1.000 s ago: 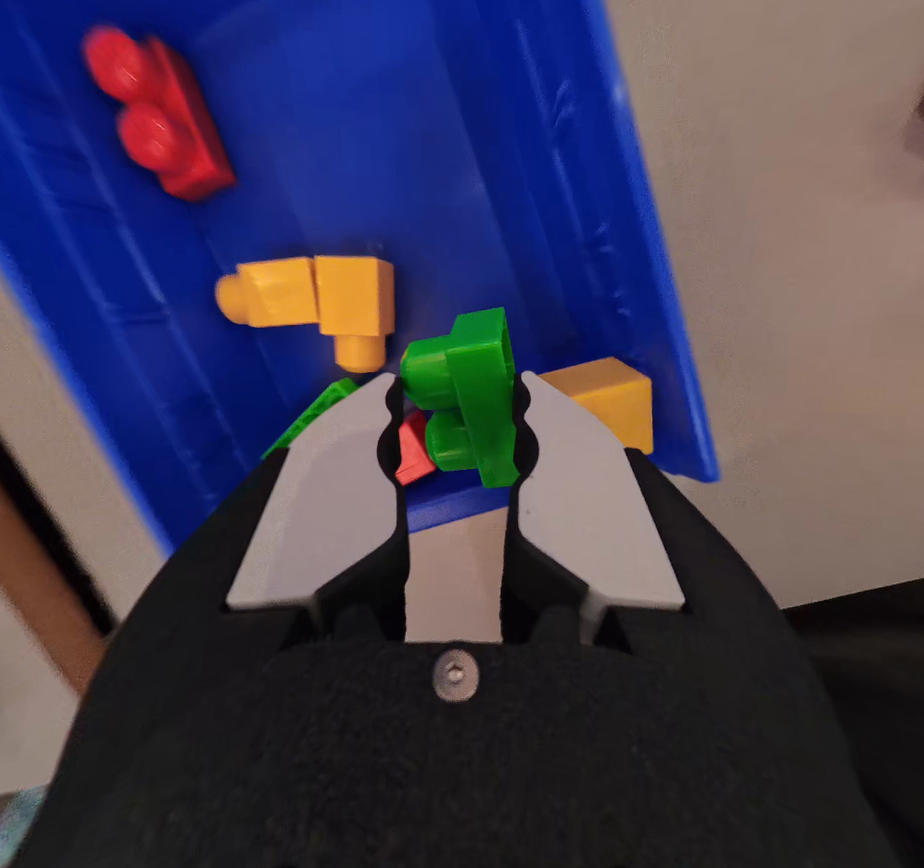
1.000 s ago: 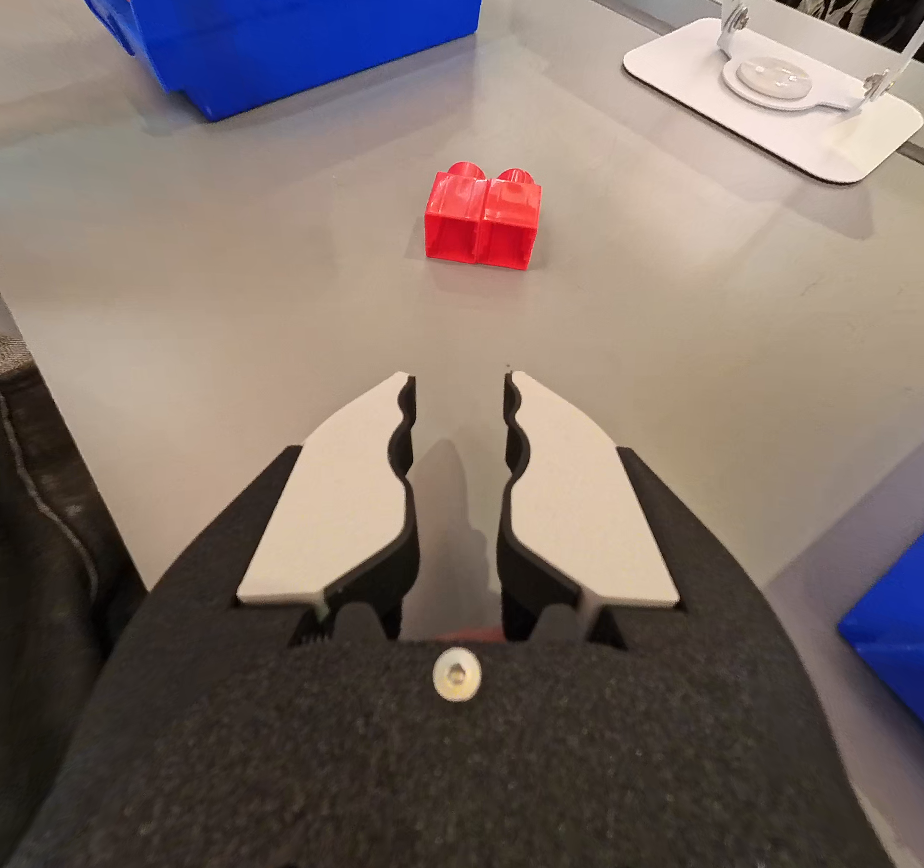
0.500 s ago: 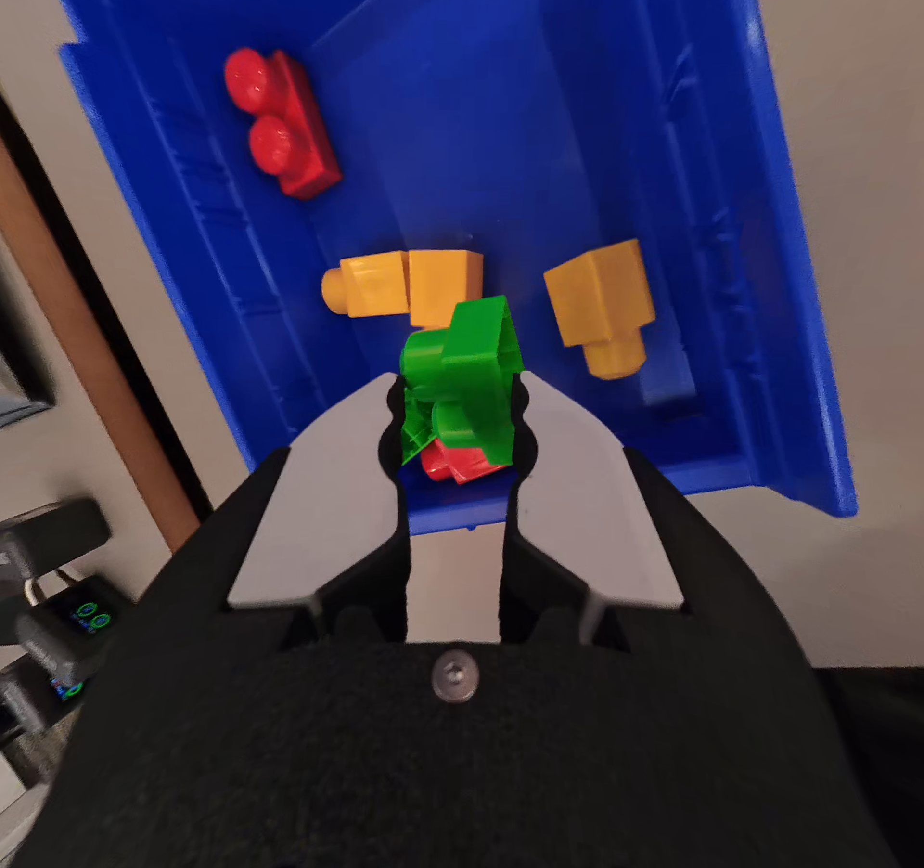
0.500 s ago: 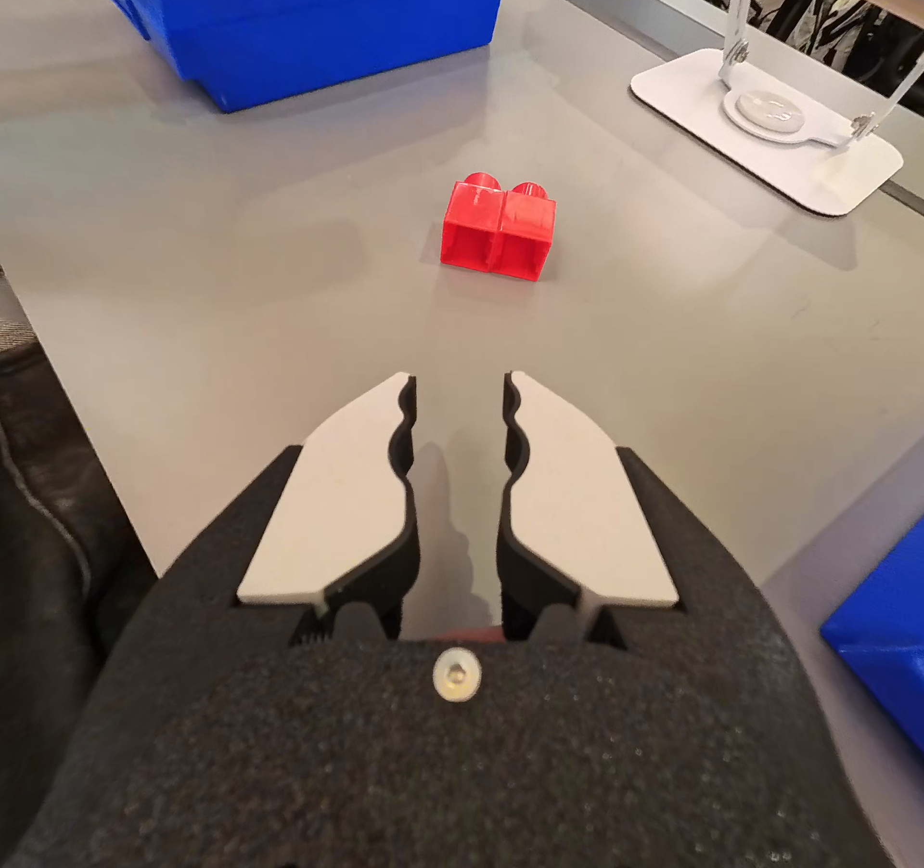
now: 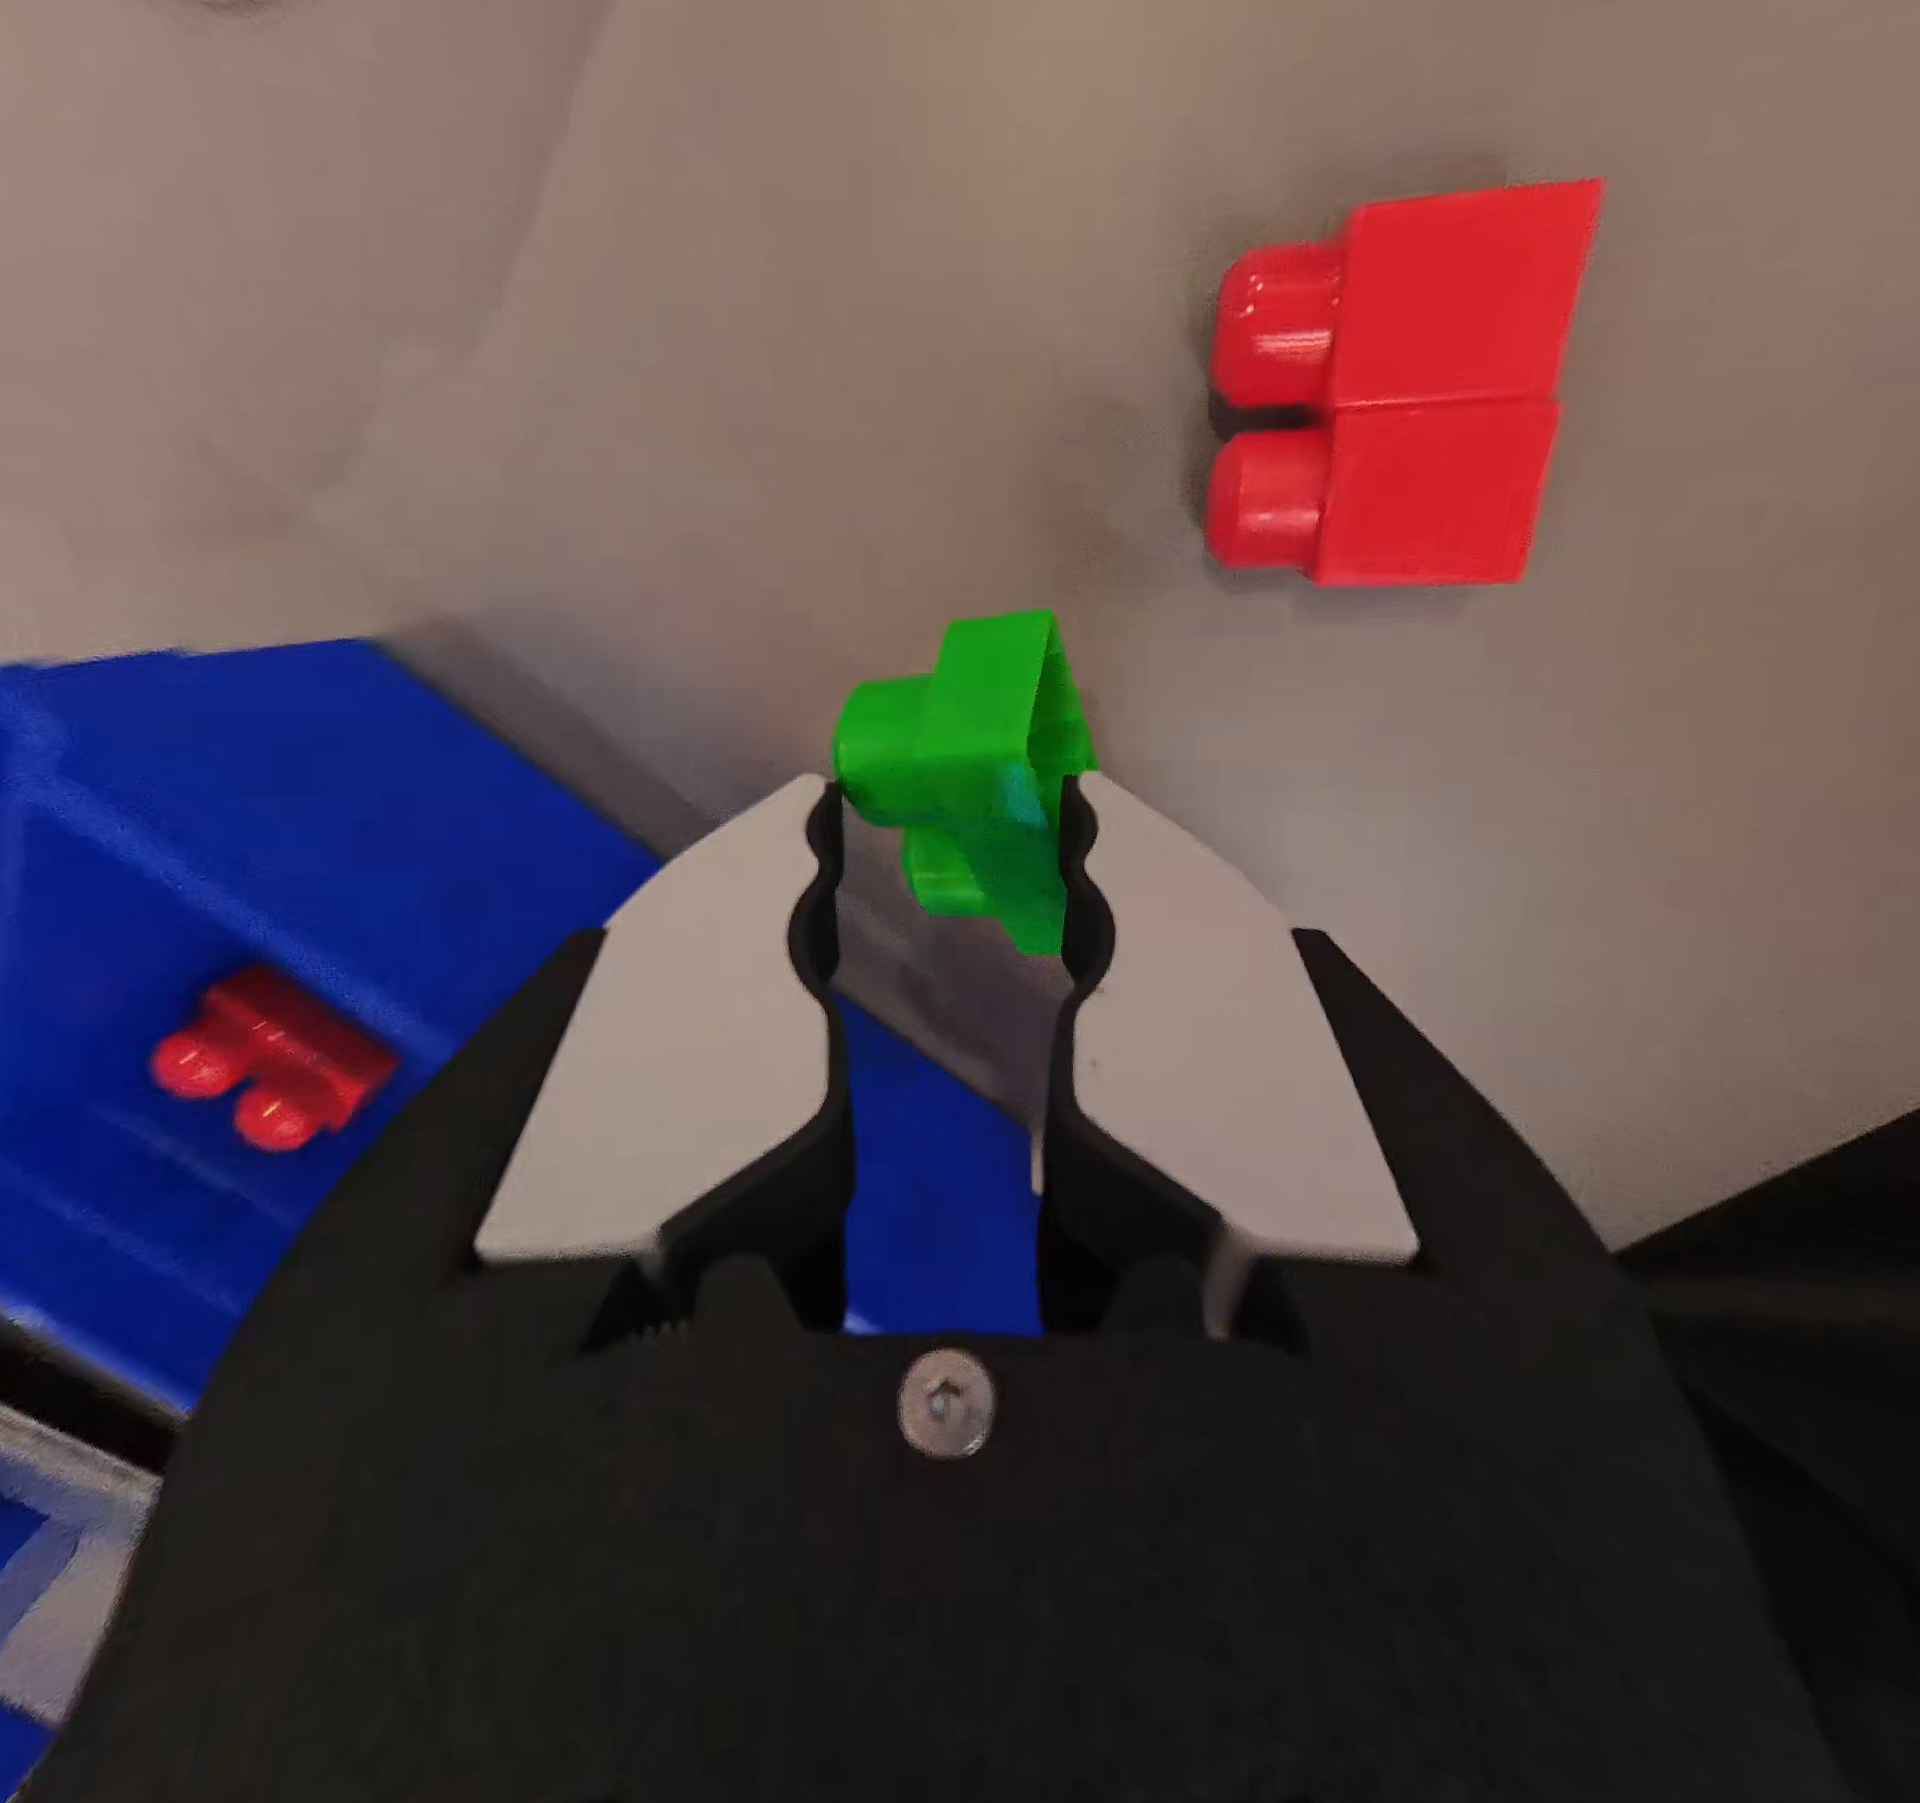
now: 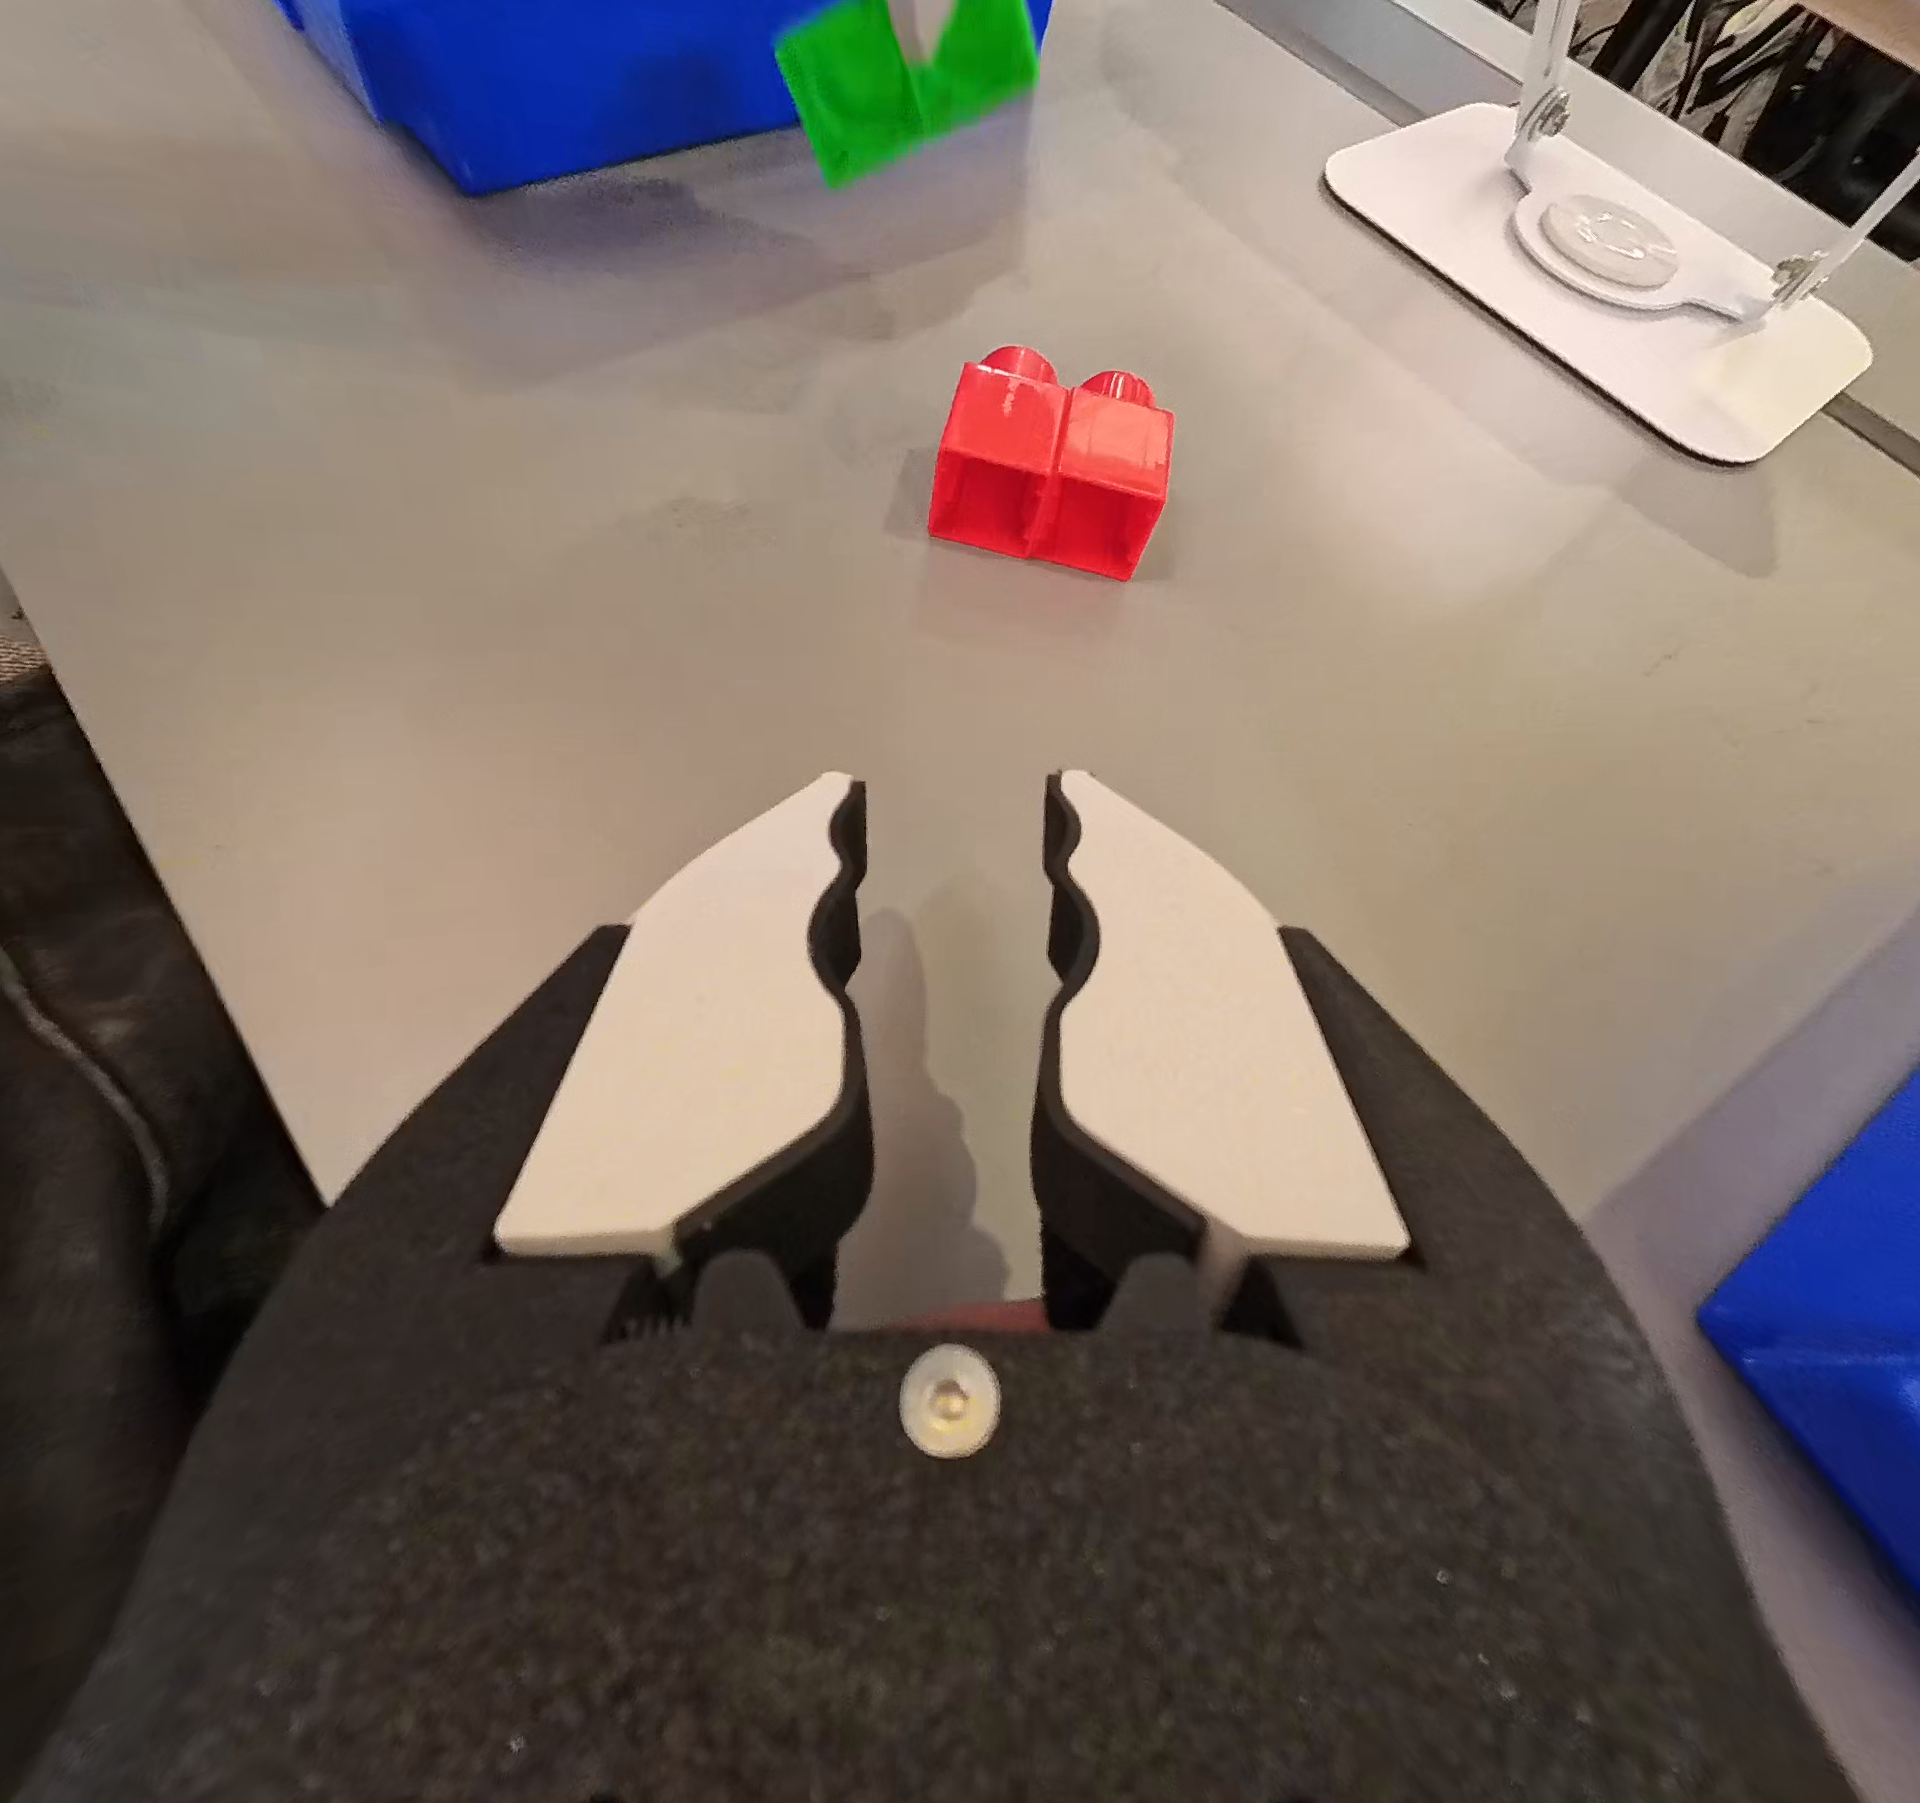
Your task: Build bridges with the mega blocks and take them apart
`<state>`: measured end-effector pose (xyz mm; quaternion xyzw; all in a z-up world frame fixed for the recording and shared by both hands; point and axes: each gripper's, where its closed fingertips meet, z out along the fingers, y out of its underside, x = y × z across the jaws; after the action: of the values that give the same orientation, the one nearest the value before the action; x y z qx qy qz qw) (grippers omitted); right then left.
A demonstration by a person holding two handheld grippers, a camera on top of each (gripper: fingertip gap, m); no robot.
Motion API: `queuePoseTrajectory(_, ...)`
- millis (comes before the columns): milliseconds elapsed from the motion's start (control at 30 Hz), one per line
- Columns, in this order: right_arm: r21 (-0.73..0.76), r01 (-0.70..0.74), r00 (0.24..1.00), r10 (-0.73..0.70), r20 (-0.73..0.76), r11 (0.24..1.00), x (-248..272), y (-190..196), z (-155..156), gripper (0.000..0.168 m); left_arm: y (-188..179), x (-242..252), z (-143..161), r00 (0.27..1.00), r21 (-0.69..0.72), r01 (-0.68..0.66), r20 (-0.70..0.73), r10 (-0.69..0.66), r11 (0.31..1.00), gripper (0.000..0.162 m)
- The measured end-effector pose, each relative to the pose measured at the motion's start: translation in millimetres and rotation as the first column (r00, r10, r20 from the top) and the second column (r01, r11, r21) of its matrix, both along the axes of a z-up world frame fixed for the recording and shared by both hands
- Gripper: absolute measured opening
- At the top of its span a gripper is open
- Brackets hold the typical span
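Glossy plastic red block (image 6: 1051, 470), matt table (image 6: 1455, 714)

The green two-stud block (image 5: 971, 777) is held off the grey table, clamped between the left gripper's (image 5: 951, 797) fingertips, its studs pointing to the left in the left wrist view; in the right wrist view it hangs blurred in front of the blue bin; the red two-stud block (image 6: 1051, 470) lies on its side on the table, studs pointing away from the right wrist camera, hollow underside facing it; a flatter red two-stud block (image 5: 272, 1062) lies in the blue bin.
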<state>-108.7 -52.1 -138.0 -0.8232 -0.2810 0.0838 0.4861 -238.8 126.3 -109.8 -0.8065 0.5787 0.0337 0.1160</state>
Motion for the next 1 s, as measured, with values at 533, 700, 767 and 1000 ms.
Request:
queuePoseTrajectory(533,-0.023,0.007,1.0,-0.007,-0.003,1.0,5,2,-6,0.032,12,17,-53,0.997,-0.106,-0.077,0.021,0.079,0.991,0.027)
queuePoseTrajectory(700,-0.016,0.013,1.0,-0.013,0.012,1.0,7,2,-6,0.032,3,19,-24,0.972,-0.124,-0.112,0.191,0.135,0.986,0.048)
queuePoseTrajectory(767,-0.015,0.018,1.0,-0.018,0.011,1.0,8,3,-6,0.032,-5,12,-5,0.949,-0.081,-0.134,0.277,0.151,0.988,0.049)
queuePoseTrajectory(1000,-0.09,0.075,0.992,-0.083,-0.093,0.993,12,6,-8,0.036,-105,10,18,0.658,0.071,-0.033,0.753,-0.032,0.997,0.059)
